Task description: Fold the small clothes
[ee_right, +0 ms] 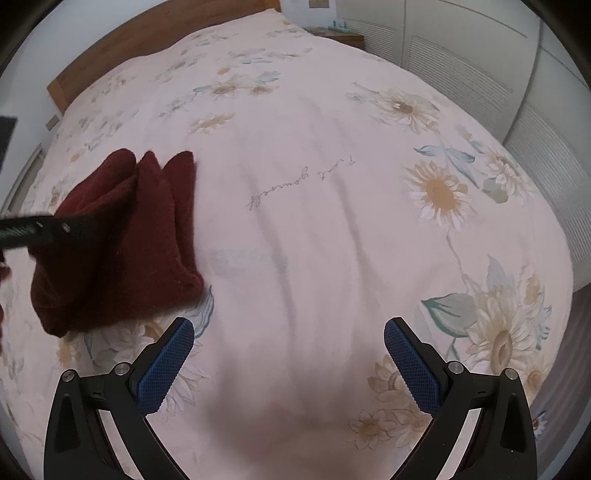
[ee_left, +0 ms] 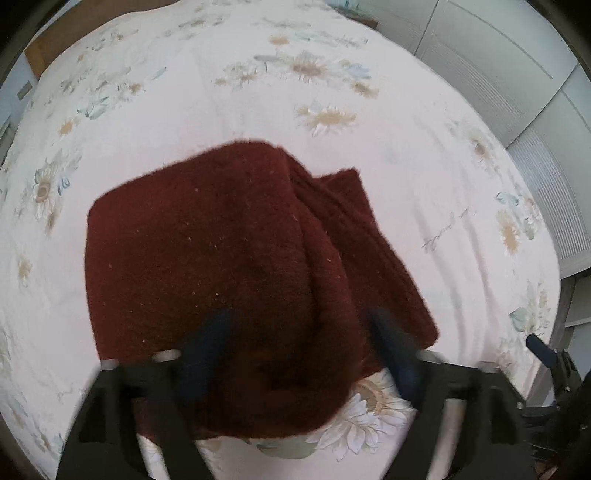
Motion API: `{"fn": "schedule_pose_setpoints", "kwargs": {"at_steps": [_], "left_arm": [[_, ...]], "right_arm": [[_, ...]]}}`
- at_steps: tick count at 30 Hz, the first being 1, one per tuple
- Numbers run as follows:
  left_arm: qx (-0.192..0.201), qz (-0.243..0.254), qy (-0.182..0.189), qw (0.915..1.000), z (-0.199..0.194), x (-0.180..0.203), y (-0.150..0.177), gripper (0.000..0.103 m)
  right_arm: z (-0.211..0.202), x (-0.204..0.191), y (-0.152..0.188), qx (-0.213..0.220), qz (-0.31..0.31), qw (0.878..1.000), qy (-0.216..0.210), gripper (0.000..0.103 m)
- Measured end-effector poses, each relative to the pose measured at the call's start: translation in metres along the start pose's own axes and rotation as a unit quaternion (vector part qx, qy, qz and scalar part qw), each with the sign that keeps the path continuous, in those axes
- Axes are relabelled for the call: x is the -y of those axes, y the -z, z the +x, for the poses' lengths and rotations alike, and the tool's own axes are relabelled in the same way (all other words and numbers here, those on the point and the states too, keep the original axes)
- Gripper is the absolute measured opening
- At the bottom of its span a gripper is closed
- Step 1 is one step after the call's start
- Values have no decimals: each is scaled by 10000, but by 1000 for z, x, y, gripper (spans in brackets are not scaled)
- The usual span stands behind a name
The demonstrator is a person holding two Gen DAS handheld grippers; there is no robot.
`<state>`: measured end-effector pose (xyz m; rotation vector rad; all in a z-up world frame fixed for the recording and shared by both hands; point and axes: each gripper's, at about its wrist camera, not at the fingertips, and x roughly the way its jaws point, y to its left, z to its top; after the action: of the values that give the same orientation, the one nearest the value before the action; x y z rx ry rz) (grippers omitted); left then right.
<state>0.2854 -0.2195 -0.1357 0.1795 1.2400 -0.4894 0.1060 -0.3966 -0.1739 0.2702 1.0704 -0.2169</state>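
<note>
A dark red knitted garment [ee_left: 221,251] lies folded in layers on the floral bedsheet [ee_left: 221,92]. My left gripper [ee_left: 299,325] is open and right over its near part, the blue fingers [ee_left: 210,343] spread above the cloth, the view motion-blurred. In the right wrist view the same garment [ee_right: 122,240] lies at the left, with the left gripper's black body [ee_right: 40,229] over it. My right gripper [ee_right: 288,332] is open and empty over bare sheet, to the right of the garment.
The bed has a wooden headboard [ee_right: 147,33] at the far end. White louvered wardrobe doors [ee_right: 480,74] run along the right side. A small bedside table [ee_right: 336,35] stands at the far right corner. The right gripper [ee_left: 546,354] shows at the left view's right edge.
</note>
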Motion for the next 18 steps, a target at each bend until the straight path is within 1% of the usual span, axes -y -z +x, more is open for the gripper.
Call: {"fn": "schedule_pose_setpoints", "kwargs": {"at_steps": [1, 4, 6, 9, 13, 16, 18], "left_arm": [[65, -23, 60, 10000, -6, -2, -1, 99], [190, -49, 71, 9998, -25, -10, -5, 99], [247, -140, 84, 9996, -34, -18, -8, 99], [251, -540, -96, 9982, -47, -41, -10, 102], [343, -834, -250, 9956, -65, -81, -4, 102], [320, -929, -446, 9942, -77, -109, 10, 102], [338, -935, -667, 9928, -82, -125, 23, 102]], "right_arm": [[-1, -1, 0, 8, -17, 10000, 9, 103], [-5, -4, -3, 24, -60, 10000, -26, 103], [-9, -11, -5, 54, -205, 9998, 35, 103], [-13, -23, -11, 94, -405, 9991, 33, 103], [-23, -50, -30, 166, -702, 9973, -139, 103], [-28, -75, -48, 168, -948, 9948, -321, 103], [-30, -94, -64, 112, -1047, 9934, -445, 103]]}}
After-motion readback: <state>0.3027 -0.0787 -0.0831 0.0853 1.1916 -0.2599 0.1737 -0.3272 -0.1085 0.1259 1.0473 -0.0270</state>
